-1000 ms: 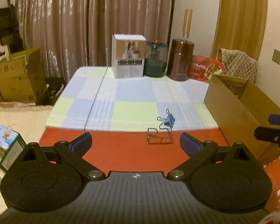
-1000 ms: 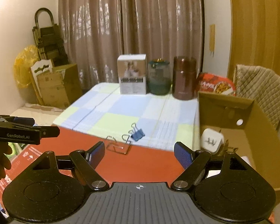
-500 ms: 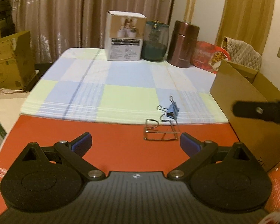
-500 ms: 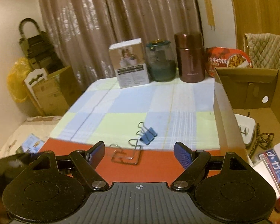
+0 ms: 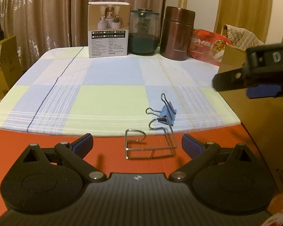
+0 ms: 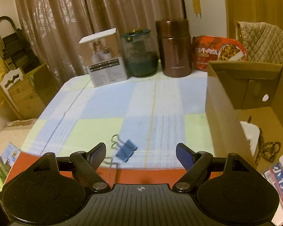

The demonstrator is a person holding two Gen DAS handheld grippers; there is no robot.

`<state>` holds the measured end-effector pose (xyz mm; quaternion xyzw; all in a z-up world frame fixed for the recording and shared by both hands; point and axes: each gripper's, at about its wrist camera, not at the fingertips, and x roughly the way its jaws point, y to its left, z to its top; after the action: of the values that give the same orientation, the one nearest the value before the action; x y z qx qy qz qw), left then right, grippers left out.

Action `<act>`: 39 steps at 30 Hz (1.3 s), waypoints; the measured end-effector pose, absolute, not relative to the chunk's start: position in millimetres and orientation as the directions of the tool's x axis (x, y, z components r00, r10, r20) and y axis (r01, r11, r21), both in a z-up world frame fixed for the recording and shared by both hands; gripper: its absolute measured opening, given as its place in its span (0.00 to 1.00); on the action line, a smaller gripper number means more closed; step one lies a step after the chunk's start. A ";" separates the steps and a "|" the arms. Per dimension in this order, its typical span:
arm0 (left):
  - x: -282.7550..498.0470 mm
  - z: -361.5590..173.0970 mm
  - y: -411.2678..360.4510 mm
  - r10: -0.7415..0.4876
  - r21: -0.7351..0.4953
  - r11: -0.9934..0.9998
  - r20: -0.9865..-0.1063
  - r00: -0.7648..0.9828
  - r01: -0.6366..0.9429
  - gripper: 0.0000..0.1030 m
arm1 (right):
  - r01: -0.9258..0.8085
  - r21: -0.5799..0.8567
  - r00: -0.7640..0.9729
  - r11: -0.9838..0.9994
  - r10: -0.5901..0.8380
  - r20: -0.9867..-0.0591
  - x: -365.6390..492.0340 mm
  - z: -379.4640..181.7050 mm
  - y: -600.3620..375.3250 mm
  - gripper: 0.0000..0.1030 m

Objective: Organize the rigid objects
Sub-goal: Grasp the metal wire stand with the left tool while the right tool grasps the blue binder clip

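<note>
Both tongs have come down and closer over the last second, jaws wide and empty. The left tongs [image 5: 137,143] now frame the wire holder [image 5: 150,144] on the red worktop edge; the right tongs [image 6: 141,151] face the blue binder clip [image 6: 126,150] just beyond, on the checked cloth [image 5: 107,98]. Pickup looks imminent, probably for the cardboard box [image 6: 222,101] at the right.

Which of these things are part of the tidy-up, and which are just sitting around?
Job: blue binder clip, bent wire holder, open cardboard box.
Lying about: white product box, green glass jar, brown flask, red food pack.
</note>
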<state>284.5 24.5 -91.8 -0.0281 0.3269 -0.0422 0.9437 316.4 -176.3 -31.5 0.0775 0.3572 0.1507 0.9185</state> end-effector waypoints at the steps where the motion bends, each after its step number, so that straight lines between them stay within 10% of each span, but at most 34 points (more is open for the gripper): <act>1: 288.4 -94.0 22.2 -0.101 -0.083 0.995 -0.615 0.782 0.063 0.95 | -0.215 0.251 0.701 0.944 0.329 -0.633 318.7 -31.1 -177.6 0.76; 6: 304.2 -104.4 9.6 -0.086 -0.048 0.996 -0.623 0.777 0.072 0.90 | -0.201 0.254 0.704 0.946 0.320 -0.634 321.8 -30.1 -181.7 0.76; 11: 312.0 -111.9 9.0 -0.082 -0.044 0.997 -0.647 0.758 0.070 0.64 | -0.223 0.234 0.702 0.946 0.322 -0.635 321.9 -30.4 -176.5 0.76; 39: 293.3 -63.6 99.7 -0.052 -0.087 0.996 -0.619 0.784 -0.003 0.63 | -0.389 0.088 0.711 0.917 0.360 -0.604 332.8 -81.7 -127.6 0.76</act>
<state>293.3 99.7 -63.6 -0.0417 0.3285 -0.0132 0.9435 332.8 -127.6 -81.7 -0.0227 0.3213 0.2026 0.9248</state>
